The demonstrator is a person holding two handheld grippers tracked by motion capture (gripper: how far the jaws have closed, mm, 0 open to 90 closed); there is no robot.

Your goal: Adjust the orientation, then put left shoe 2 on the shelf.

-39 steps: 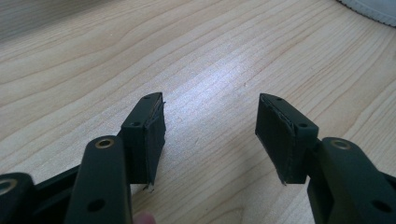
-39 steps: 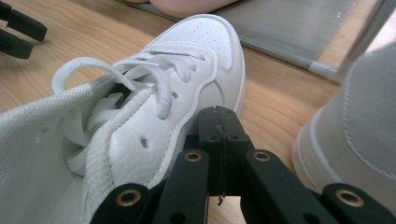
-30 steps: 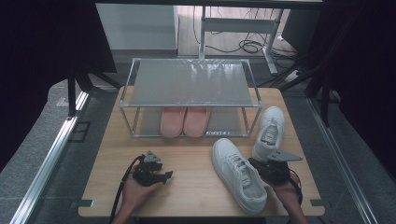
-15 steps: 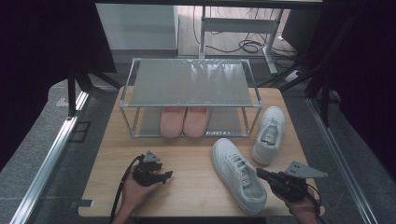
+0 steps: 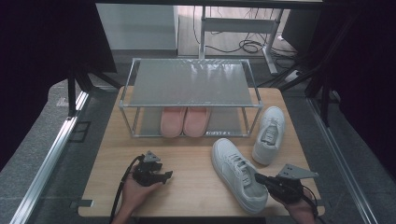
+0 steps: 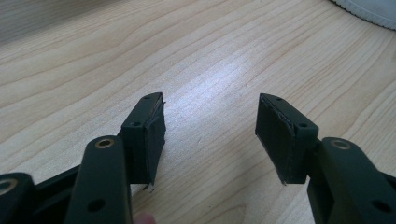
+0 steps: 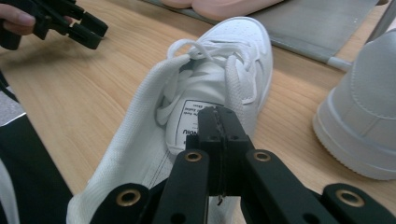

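Sneaker [image 5: 239,173], white, lay on the wooden table [image 5: 196,191] in front of the metal rack [image 5: 189,84], toe toward the rack, heel at the near right. Right gripper [image 5: 259,178] sat at the heel opening, jaws pressed together with nothing between them, over the printed tongue label [image 7: 191,123]. Left gripper [image 5: 164,176] rested low on the table's near left, well apart from the sneaker, jaws spread wide and empty. Second white sneaker [image 5: 269,134] stood just beside the rack's right leg. Pink shoes [image 5: 184,120] sat paired on the lower shelf.
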